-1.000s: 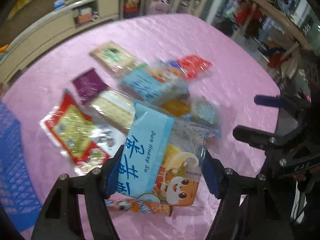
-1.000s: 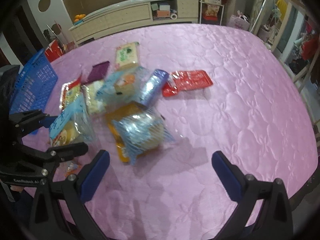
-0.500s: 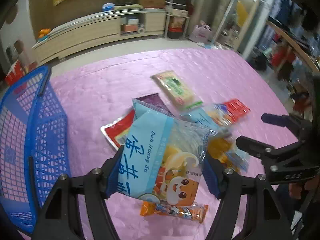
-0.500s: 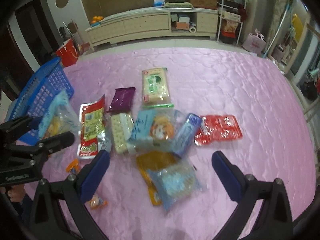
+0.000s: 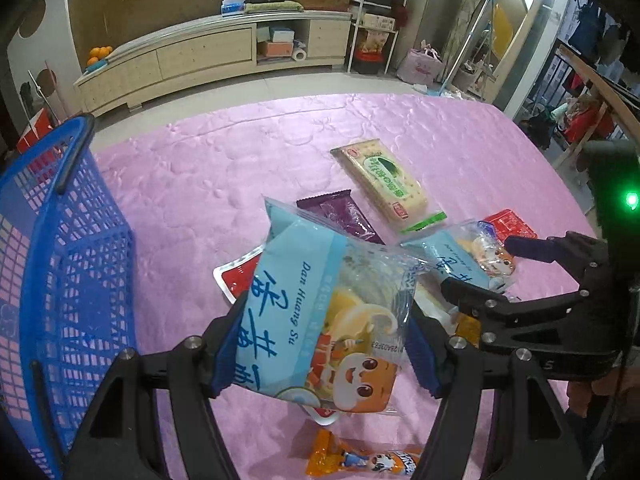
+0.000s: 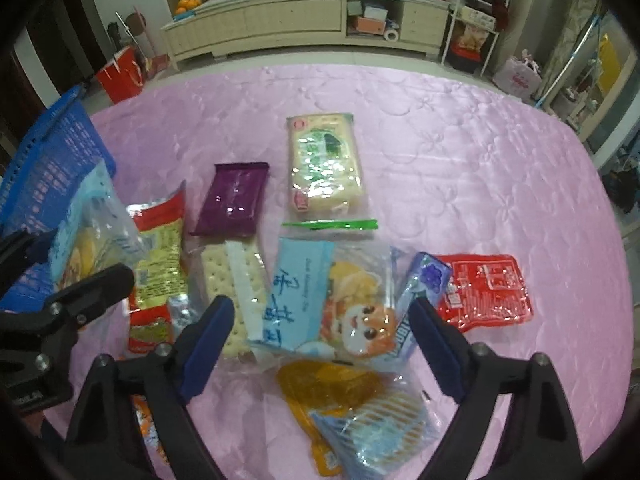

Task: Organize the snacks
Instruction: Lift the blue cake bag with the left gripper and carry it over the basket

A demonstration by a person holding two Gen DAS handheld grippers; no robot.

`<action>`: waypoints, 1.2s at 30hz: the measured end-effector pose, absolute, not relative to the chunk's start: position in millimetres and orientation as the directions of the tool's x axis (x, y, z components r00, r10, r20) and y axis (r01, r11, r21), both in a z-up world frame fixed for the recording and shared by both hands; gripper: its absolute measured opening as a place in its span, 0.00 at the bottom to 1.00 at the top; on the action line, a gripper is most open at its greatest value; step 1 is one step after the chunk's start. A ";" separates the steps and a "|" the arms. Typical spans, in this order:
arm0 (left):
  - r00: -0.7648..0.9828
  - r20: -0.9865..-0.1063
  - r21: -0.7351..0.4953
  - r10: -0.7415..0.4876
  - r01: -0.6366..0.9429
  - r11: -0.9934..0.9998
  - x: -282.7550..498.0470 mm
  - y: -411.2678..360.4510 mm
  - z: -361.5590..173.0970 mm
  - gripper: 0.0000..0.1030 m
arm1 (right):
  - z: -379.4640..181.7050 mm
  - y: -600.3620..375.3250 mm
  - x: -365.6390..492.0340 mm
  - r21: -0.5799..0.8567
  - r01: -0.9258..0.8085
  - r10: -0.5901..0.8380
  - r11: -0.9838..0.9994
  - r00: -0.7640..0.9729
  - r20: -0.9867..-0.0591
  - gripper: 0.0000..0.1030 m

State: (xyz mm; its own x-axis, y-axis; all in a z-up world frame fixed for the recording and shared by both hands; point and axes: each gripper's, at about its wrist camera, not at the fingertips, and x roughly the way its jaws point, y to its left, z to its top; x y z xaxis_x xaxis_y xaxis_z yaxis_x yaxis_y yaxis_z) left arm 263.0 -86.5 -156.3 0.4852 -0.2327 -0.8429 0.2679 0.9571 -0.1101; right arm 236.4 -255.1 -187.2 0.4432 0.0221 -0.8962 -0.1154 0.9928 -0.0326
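Blue plastic mesh basket [image 5: 60, 264] waits left: the left gripper [image 5: 324, 344], clamped on the light-blue cartoon snack bag [image 5: 320, 320], should release low inside, while the right gripper [image 6: 316, 344] narrows, nothing gripped, over the matching light-blue bag [image 6: 320, 300].

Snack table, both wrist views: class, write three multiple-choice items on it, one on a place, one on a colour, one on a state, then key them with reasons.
1. Where is the basket in the left wrist view?
A. left of the held bag
B. behind the cracker pack
C. right of the red pack

2. What colour is the wrapper lying left of the green-label cracker pack?
A. yellow
B. purple
C. white

3. What is the left gripper doing?
A. hanging open over bare cloth
B. gripping the orange stick
C. gripping a light-blue snack bag

Key: 1 A, the blue mesh wall fills the left edge. 2 B, it is dark purple. 3 C, both pads press the bag's sides and it hangs clear of the cloth.
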 end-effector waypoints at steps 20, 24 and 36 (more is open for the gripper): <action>0.520 -0.823 -0.115 -0.229 0.242 0.963 235.2 -73.6 -125.3 0.66 | -156.9 -262.2 202.4 0.069 -0.120 0.120 0.990 0.494 -0.861 0.68; 0.553 -0.799 -0.118 -0.238 0.244 0.963 216.9 -68.8 -101.1 0.66 | -130.6 -259.5 184.2 0.084 -0.136 0.143 0.987 0.527 -0.838 0.68; 0.664 -0.713 -0.070 -0.224 0.250 0.966 162.3 -39.4 -28.1 0.66 | -49.7 -228.7 137.7 0.098 -0.196 0.203 0.976 0.640 -0.741 0.68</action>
